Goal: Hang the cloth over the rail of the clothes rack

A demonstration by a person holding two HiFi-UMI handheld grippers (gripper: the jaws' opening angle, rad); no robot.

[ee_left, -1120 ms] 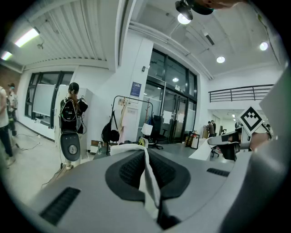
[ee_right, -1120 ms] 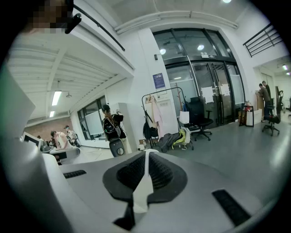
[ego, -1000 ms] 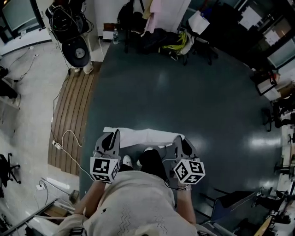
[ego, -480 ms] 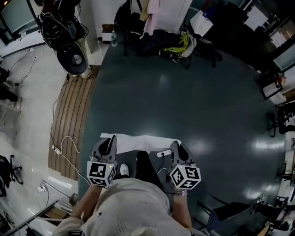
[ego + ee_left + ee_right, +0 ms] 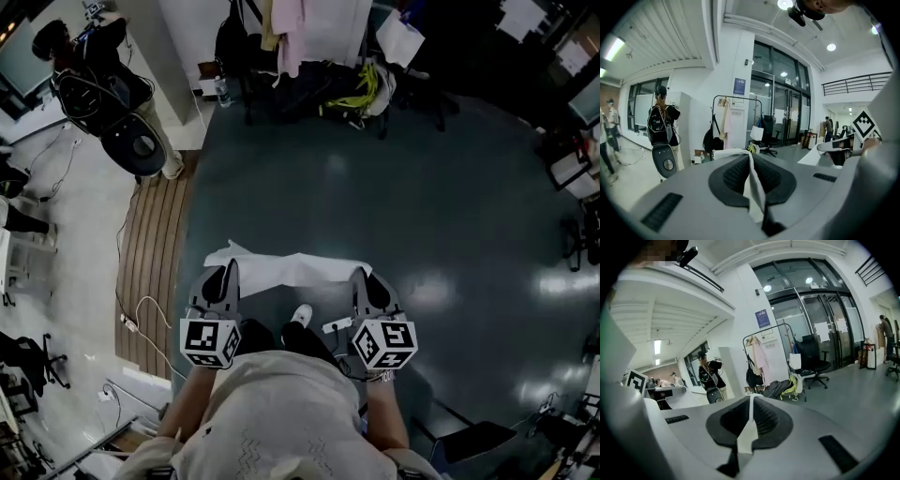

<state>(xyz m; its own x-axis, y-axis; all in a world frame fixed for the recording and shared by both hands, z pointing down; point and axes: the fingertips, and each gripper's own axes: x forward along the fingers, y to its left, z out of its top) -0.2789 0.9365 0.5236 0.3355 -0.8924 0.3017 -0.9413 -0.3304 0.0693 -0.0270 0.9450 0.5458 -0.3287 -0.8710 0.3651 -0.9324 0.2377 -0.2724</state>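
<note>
A white cloth [image 5: 286, 270] hangs stretched between my two grippers, above the dark floor in the head view. The left gripper [image 5: 228, 274] is shut on its left corner, and the right gripper [image 5: 362, 277] is shut on its right corner. In the left gripper view a strip of cloth [image 5: 755, 187] sits pinched between the dark pads of the left gripper [image 5: 751, 161]. The right gripper view shows the same, with cloth [image 5: 747, 436] clamped in the right gripper [image 5: 751, 405]. The clothes rack [image 5: 281, 33] stands far ahead, its rail [image 5: 766, 331] carrying a pink garment.
Bags and a yellow-green item [image 5: 352, 84] lie at the rack's foot, with an office chair [image 5: 812, 365] beside it. A person [image 5: 66, 42] and a round-based machine [image 5: 136, 150] stand at the far left. A wooden strip [image 5: 150, 244] and a white cable [image 5: 141, 309] border the dark floor.
Both grippers and the cloth have travelled forward with the person toward the rack. The cloth's left corner has flipped up. Both grips are unchanged.
</note>
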